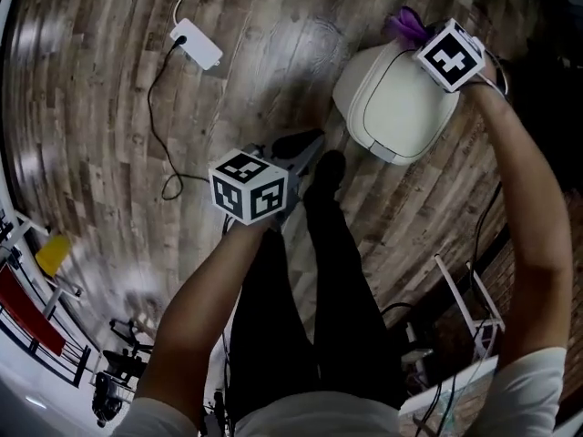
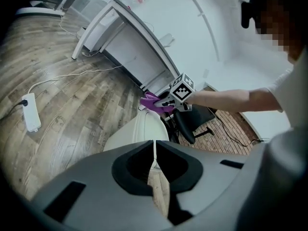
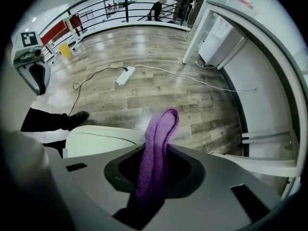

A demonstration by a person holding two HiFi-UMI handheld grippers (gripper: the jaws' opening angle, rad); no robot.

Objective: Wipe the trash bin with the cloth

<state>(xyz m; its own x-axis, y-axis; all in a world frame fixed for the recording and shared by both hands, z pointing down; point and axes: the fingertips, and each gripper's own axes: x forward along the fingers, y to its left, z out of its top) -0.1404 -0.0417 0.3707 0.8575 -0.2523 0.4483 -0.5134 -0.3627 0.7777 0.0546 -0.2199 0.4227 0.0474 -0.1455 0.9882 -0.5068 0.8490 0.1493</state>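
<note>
Left claw (image 2: 154, 150) shut and empty, right claw (image 3: 155, 163) clamped on the purple cloth (image 3: 162, 126).
Cloth sticks out past the jaws, probably so its fold can rub the white trash bin (image 1: 396, 103), which stands on the floor (image 1: 109, 89); the cloth sits at the bin's far rim.

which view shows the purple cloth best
The right gripper view: the cloth fills the centre, pinched between the right gripper's jaws. The head view shows only a purple tuft past that gripper, at the trash bin's far edge. The left gripper view shows it small and distant.
</note>
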